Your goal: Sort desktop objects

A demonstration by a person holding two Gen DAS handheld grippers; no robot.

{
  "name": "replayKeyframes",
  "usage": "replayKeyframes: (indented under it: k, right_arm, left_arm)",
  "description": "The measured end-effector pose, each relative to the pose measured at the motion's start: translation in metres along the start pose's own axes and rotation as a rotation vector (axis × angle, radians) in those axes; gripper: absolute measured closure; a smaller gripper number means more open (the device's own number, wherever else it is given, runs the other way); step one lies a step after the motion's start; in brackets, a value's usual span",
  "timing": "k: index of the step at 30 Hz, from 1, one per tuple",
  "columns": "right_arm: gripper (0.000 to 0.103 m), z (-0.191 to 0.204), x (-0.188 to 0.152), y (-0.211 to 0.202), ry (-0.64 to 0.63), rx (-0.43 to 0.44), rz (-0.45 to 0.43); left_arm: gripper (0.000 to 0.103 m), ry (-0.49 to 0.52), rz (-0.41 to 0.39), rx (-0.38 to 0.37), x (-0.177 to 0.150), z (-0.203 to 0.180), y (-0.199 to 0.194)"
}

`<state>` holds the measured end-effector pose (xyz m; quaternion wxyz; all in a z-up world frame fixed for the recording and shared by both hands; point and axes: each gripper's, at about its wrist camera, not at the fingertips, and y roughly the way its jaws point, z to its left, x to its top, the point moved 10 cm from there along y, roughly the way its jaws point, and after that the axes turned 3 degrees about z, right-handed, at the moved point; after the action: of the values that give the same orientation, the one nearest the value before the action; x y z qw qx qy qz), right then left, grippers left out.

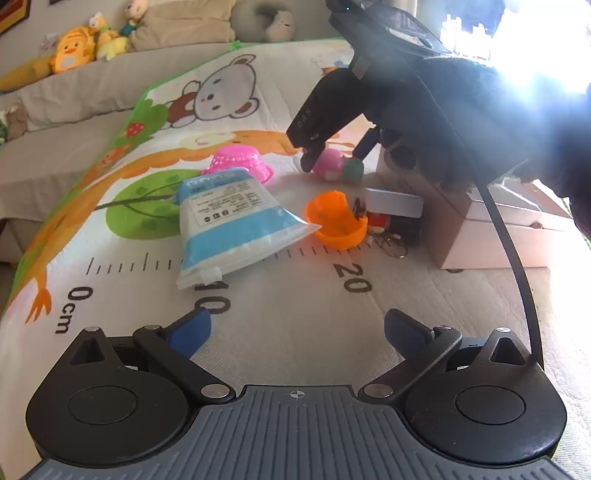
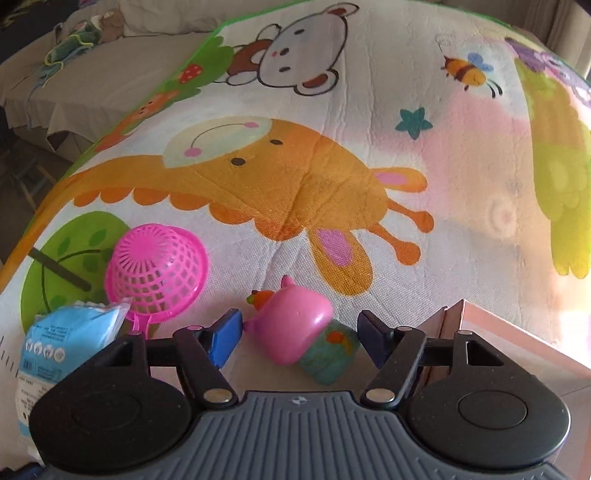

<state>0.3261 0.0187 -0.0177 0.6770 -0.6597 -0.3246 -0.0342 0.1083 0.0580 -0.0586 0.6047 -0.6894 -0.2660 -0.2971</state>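
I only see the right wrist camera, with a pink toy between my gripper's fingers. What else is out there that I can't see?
Observer: An orange cup lies on its side, touching the blue-and-white pouch.
Operator: Anything next to it?
Observer: A white box sits just right of the cup, with a key ring below it.
Operator: And my other gripper?
Observer: The left gripper is open, holding nothing.

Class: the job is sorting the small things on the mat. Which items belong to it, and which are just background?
Job: pink toy, pink basket, blue-and-white pouch, orange shell, cardboard box.
Background: plush toys, cushions, printed mat.
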Motion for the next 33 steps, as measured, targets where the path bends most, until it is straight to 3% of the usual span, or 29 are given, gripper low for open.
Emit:
replayKeyframes:
  k: [1,10,13,17,20,23,29,33]
  right_arm:
    - [0.051,0.003,-0.002,-0.003,-0.016,0.021,0.000]
    - [0.057,0.065,-0.075,-0.064,-0.262,0.183,-0.013]
    - [0.058,0.078,-0.105,-0.098,-0.283,0.286,-0.015]
    - [0.058,0.053,-0.125,-0.159,-0.200,0.349,-0.147]
    - [0.058,0.018,-0.144,-0.196,-0.132,0.315,-0.253]
    - [0.058,-0.016,-0.177,-0.212,-0.043,0.290,-0.284]
    - [0.057,-0.064,-0.249,-0.199,0.028,0.087,-0.297]
    - [0.052,-0.087,-0.276,-0.182,0.098,-0.018,-0.305]
  left_arm:
    - [0.000,0.003,0.000,0.001,0.000,0.000,0.000]
    - [0.000,0.039,-0.004,0.031,-0.001,-0.007,-0.004]
    - [0.000,0.081,0.006,-0.009,-0.009,-0.018,-0.011]
    - [0.000,0.145,0.008,-0.052,-0.020,-0.036,-0.021]
    - [0.000,0.170,0.007,-0.056,-0.022,-0.046,-0.022]
    - [0.000,0.160,0.015,-0.037,-0.020,-0.048,-0.019]
    - [0.000,0.209,-0.006,-0.080,-0.013,-0.074,-0.030]
    - [0.000,0.256,-0.009,-0.096,-0.009,-0.097,-0.029]
